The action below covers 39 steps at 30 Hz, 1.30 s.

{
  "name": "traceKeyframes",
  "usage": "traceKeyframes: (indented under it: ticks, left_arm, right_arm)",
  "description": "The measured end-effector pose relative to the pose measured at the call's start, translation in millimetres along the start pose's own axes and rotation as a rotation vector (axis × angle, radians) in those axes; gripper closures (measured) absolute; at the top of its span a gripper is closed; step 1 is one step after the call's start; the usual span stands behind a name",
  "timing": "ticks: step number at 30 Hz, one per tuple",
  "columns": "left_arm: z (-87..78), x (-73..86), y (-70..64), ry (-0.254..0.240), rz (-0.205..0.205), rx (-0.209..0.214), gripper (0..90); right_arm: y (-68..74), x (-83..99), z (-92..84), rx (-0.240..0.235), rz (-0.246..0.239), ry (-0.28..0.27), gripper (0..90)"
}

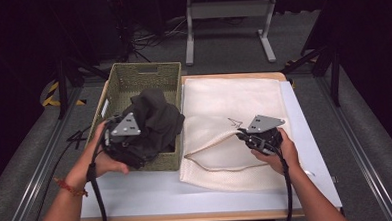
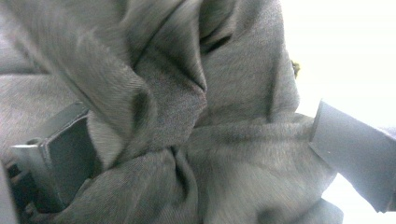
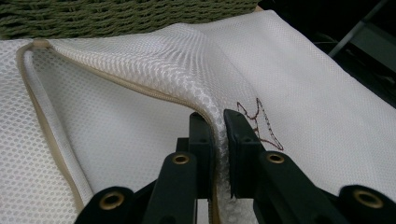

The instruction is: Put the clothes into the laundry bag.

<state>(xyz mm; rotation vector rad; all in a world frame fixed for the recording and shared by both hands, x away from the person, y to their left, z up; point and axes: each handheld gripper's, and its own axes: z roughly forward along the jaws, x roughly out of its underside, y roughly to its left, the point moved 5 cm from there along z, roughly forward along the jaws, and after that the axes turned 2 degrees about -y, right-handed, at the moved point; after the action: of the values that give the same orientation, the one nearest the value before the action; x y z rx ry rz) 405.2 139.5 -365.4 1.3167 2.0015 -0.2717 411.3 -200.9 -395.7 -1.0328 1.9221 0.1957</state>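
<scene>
One dark grey garment (image 1: 152,125) lies heaped in the single woven basket (image 1: 145,75), the left gripper (image 2: 201,154) spread wide around it, seemingly not pressing. The right gripper (image 3: 219,140) pinches one white mesh bag's (image 1: 233,101) raised edge.

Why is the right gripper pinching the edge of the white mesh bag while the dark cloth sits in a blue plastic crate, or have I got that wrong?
One detail is off. The high view shows the dark cloth in a green woven basket, not a blue plastic crate. The right gripper does pinch the white mesh bag at its edge.
</scene>
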Motion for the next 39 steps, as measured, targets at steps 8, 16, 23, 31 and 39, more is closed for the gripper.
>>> traceKeyframes:
  ticks: [8, 16, 23, 31, 39]
  left_arm:
    - [43.3, -6.3, 37.1, 0.132, -0.067, -0.06, 1.8]
    - [85.1, 21.7, 53.4, 0.322, -0.08, 0.019, 0.0]
    - [101.9, 27.6, 56.7, 0.434, -0.082, 0.035, 1.2]
    - [95.5, 25.2, 57.5, 0.471, -0.07, -0.015, 34.2]
    - [79.2, 20.9, 63.0, 0.391, -0.039, -0.121, 55.9]
  right_arm:
    - [2.6, -0.5, 0.6, -0.002, 0.0, 0.002, 81.1]
    - [4.3, 1.5, 3.4, -0.013, 0.001, 0.006, 81.0]
    - [5.5, 1.6, 5.1, -0.013, 0.002, 0.009, 81.0]
    - [7.7, 2.2, 5.1, -0.011, -0.022, 0.026, 85.6]
    - [5.7, -1.0, -0.6, 0.003, -0.018, -0.006, 85.9]
